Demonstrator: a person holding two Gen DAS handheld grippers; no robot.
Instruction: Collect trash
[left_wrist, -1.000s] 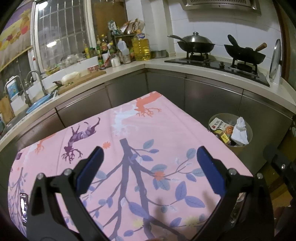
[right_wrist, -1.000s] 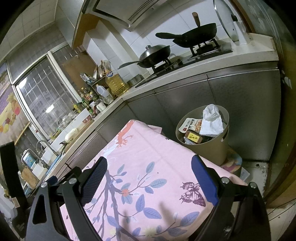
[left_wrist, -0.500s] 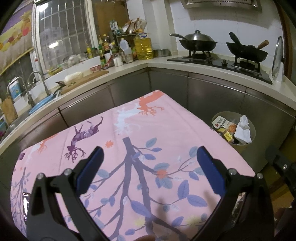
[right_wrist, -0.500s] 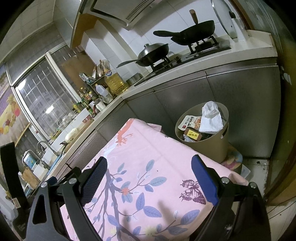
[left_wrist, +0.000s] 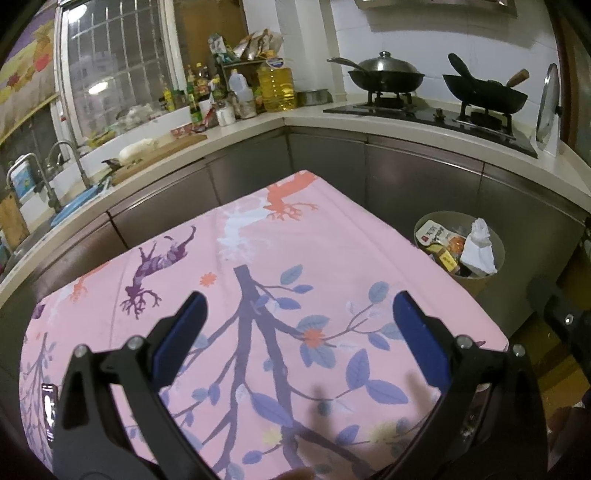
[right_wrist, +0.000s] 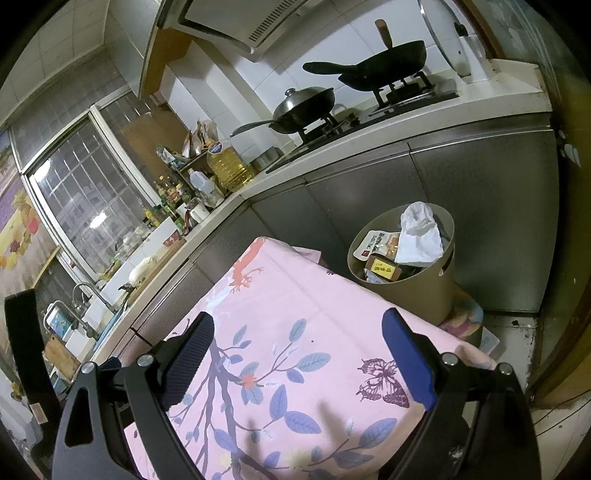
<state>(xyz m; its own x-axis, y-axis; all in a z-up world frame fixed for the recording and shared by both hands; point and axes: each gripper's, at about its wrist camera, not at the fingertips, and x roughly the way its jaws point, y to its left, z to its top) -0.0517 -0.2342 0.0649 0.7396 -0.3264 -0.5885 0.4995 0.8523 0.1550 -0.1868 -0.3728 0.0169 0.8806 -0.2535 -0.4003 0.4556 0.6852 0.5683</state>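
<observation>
A pink floral tablecloth (left_wrist: 332, 258) is covering the table. A small dark phone-like object (left_wrist: 48, 410) is lying at its near left edge. The trash bin (right_wrist: 413, 295) is standing on the floor (right_wrist: 517, 328), far right.

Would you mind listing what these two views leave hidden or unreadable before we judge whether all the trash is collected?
- Trash bin: its lower contents are hidden in both views under the white tissue and packets on top.
- Tablecloth: its near edge is blocked by the open left gripper and open right gripper.
- Packet labels: too small to read.
- Floor: only a strip shows beside the bin in the right wrist view.
</observation>
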